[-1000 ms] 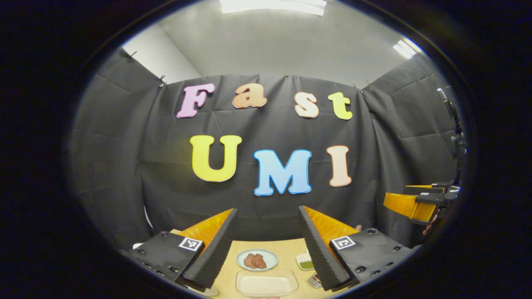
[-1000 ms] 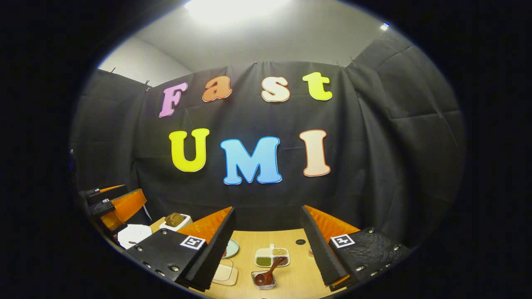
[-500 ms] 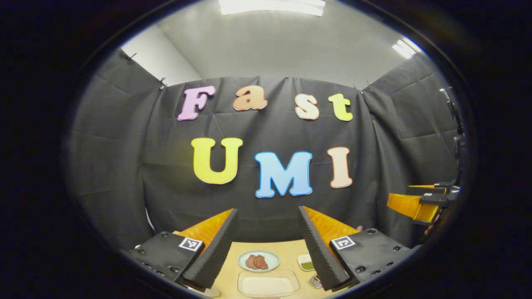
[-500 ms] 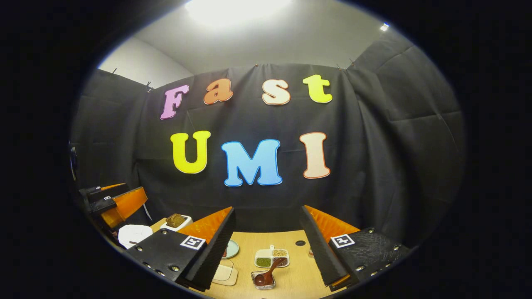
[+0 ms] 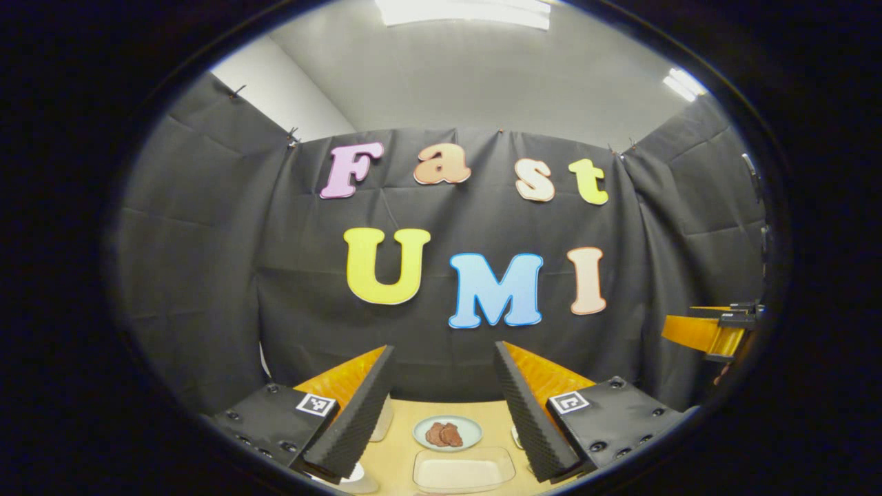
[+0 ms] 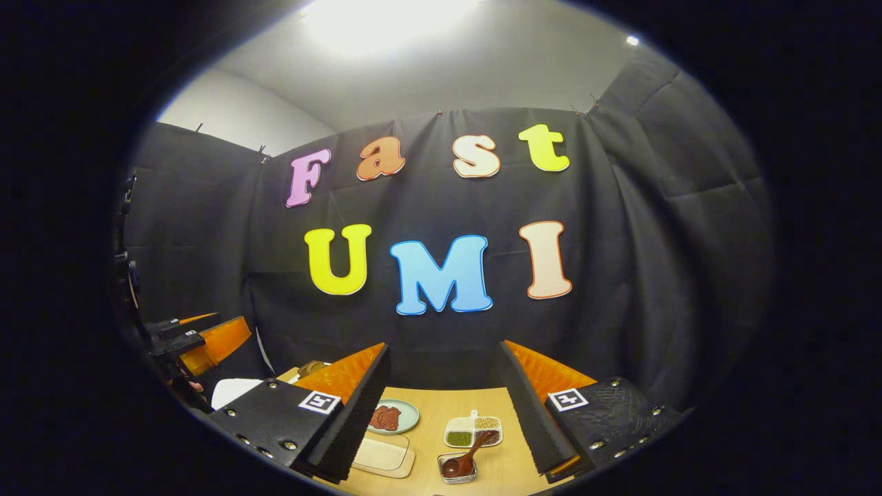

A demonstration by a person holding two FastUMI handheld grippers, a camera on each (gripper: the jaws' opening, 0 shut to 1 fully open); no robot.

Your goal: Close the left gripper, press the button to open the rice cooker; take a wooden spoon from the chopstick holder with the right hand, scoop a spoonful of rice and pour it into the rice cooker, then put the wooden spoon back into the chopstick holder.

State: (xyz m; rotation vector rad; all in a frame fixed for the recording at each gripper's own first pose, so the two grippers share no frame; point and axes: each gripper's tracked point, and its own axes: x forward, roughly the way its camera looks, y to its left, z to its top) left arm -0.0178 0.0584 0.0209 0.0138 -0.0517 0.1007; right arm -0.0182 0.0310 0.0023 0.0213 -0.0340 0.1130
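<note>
My left gripper (image 5: 442, 350) is open and held high above the near end of the wooden table (image 5: 396, 455), nothing between its fingers. My right gripper (image 6: 444, 348) is open too, also above the table (image 6: 510, 468). Below it a brown wooden spoon (image 6: 467, 456) rests bowl-down in a small clear holder (image 6: 457, 474). A white rounded thing (image 6: 231, 391), perhaps the rice cooker, lies at the left, partly hidden by my finger. The left gripper (image 6: 207, 337) hangs above it in the right gripper view. In the left gripper view the right gripper (image 5: 713, 334) is at the far right edge.
A pale plate with brown food (image 5: 446, 434) (image 6: 390, 417) sits mid-table, a clear rectangular tray (image 5: 463, 470) (image 6: 383, 455) in front of it. A divided dish of grains (image 6: 474, 430) stands behind the spoon. A white container (image 5: 381, 418) peeks past my left finger. Black cloth walls the back.
Both views have swung a little to the left, so the wall and the dishes sit further right. The right gripper slid toward the edge of the left gripper view. Both grippers stay open.
</note>
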